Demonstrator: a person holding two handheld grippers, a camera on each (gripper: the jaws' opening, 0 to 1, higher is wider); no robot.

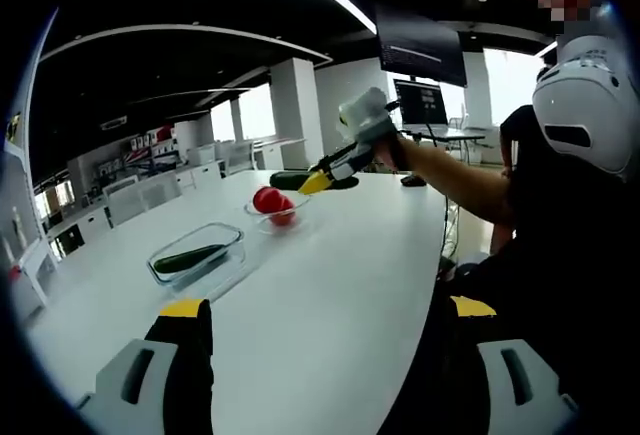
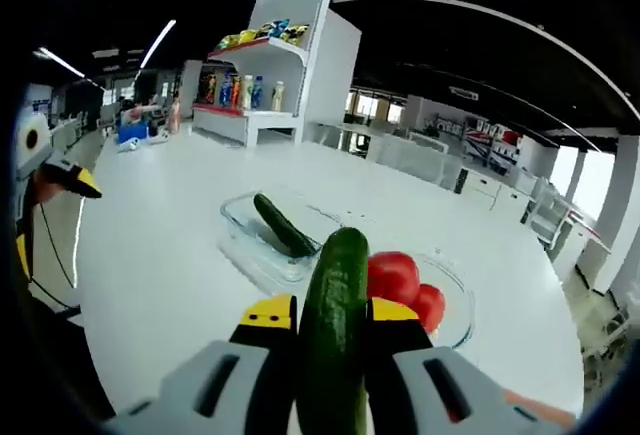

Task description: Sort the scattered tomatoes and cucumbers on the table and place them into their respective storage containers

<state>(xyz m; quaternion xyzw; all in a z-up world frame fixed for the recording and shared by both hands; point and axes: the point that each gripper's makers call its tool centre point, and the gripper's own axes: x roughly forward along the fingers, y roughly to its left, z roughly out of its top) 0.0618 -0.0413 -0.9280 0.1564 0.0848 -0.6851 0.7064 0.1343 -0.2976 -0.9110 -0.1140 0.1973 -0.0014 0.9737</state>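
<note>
My right gripper [image 2: 331, 312] is shut on a dark green cucumber [image 2: 335, 325], which sticks out forward between the jaws. Beyond it stands a rectangular glass container [image 2: 240, 223] with one cucumber [image 2: 283, 225] inside. Right of that, a round glass bowl [image 2: 458, 307] holds red tomatoes [image 2: 394, 277]. In the left gripper view, my right gripper [image 1: 318, 183] hangs with its cucumber [image 1: 288, 181] just past the tomato bowl [image 1: 262, 223]; the tomatoes [image 1: 270, 201] are inside. The cucumber container [image 1: 232, 242] stands nearer. My left gripper [image 1: 327, 310] is open with nothing between its jaws, low over the table, and appears as the left gripper [image 2: 75, 183].
The long white table [image 1: 340, 285] runs away from me, its edge on the right beside a person in black [image 1: 560, 255]. A monitor [image 1: 420, 103] stands on a far desk. White shelves with bottles and snacks [image 2: 255, 90] rise behind the table.
</note>
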